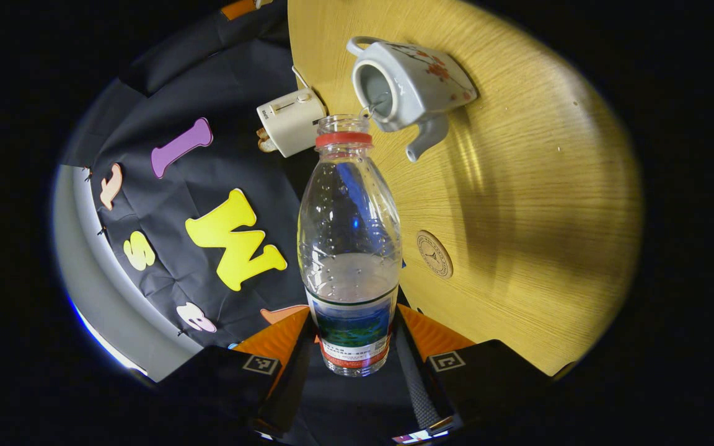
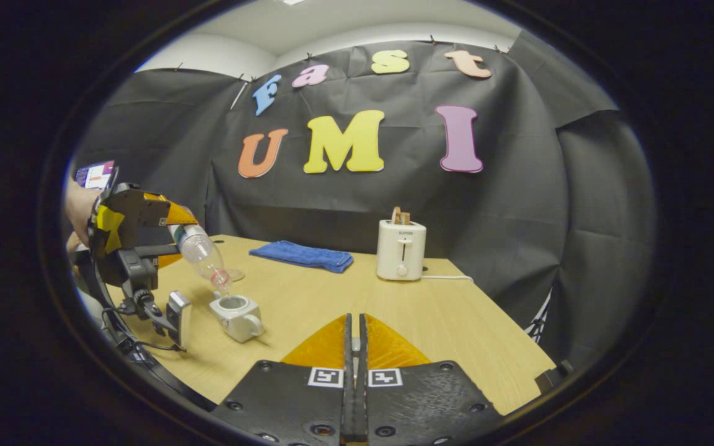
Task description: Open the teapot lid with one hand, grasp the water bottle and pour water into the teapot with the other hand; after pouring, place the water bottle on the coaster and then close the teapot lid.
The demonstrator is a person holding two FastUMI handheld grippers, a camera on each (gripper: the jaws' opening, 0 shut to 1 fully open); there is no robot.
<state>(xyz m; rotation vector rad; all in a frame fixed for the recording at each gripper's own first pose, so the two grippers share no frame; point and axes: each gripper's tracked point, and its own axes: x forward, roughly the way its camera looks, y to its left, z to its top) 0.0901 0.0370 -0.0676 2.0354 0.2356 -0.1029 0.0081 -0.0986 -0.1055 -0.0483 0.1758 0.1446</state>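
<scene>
The pale wood-grain table (image 2: 344,310) took up the lower middle of the right gripper view, its near edge hidden behind that gripper's body. On its far side lay a folded blue cloth (image 2: 302,255), and to the right of it stood a small white toaster (image 2: 400,249) with something brown poking from its slot, too small to identify; its white cord (image 2: 447,277) trailed off to the right.

At the left edge of that view, a person's hand (image 2: 78,207), partly cut off, held the left gripper (image 2: 174,238), which carried a clear plastic water bottle with a red neck ring (image 2: 203,255), tilted mouth-down over the teapot. In the left gripper view, the left gripper (image 1: 351,344) had both fingers pressed against the labelled lower part of the water bottle (image 1: 349,248), pinching it. The bottle had no cap; water pooled in its lower half, with droplets on the walls above. Its mouth sat at the open top of the white square ceramic teapot with a red flower pattern (image 1: 416,83), which stood lidless on the table (image 1: 518,204). A thin trickle seemed to leave the mouth, though it was hard to make out, and how much water was inside the pot could not be told.

The right gripper (image 2: 355,337) hung above the near table with its fingers pressed together; whether anything was caught between them could not be told.

A small round wooden coaster (image 1: 434,253) lay bare on the table, right of the bottle.
</scene>
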